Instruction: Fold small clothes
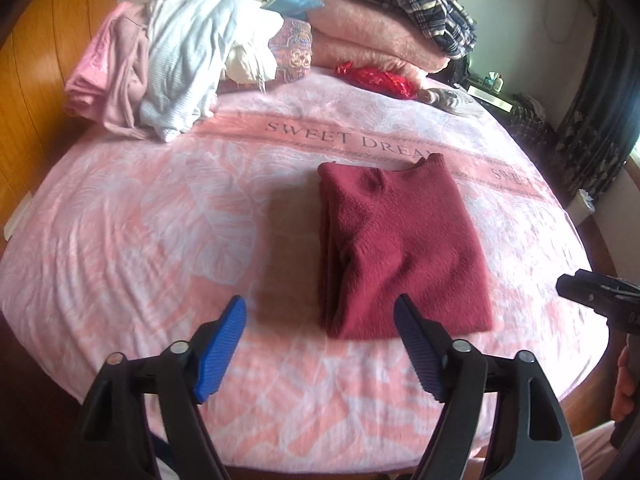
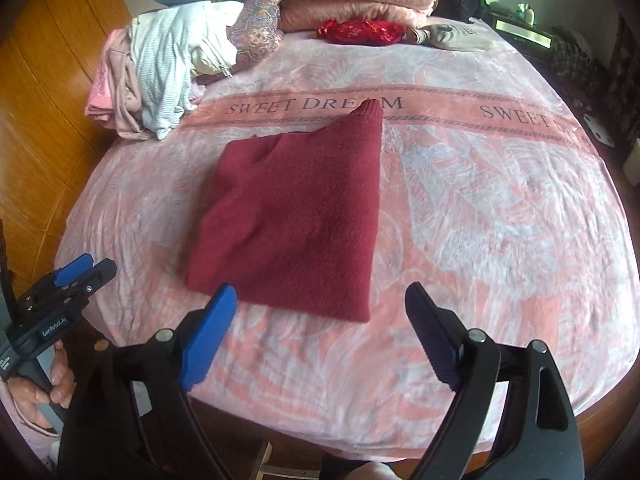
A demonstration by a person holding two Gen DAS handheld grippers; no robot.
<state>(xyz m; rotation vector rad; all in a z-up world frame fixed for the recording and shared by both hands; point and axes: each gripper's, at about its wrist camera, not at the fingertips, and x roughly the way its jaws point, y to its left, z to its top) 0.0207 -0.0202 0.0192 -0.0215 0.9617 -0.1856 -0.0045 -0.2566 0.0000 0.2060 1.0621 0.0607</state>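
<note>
1. Nearest the lens, both of my tools hang empty: the left gripper (image 1: 320,318) and the right gripper (image 2: 322,306) each stand with jaws wide apart and nothing between the pads, above the near edge of the bed (image 1: 120,240).
2. Just beyond them the maroon sweater (image 1: 396,248) lies folded into a thick rectangle on the pink bedspread, roughly mid-bed, nearer the near edge than the head end.
3. Its ribbed cuff or hem (image 2: 368,110) pokes out at the far corner, overlapping the lettered band, so I judge the fold is not quite square.
4. Risk: if I pinch only the top layer, the stacked layers could slide apart and undo the fold; the knit looks soft and slack.
5. Risk: a low sweep of my fingers could snag the bedspread and drag the sweater with it.
6. Near the far left corner a loose heap of clothes (image 1: 168,68) waits, pale striped and pink pieces tangled; I cannot count them.
7. Behind it, pillows, folded pink blankets (image 1: 372,36) and a plaid garment crowd the head end, partly cut off at the top.
8. A red bundle (image 2: 360,32) beside the blankets is too crumpled to identify.
9. Layers under the sweater's top face are hidden from both views.
</note>
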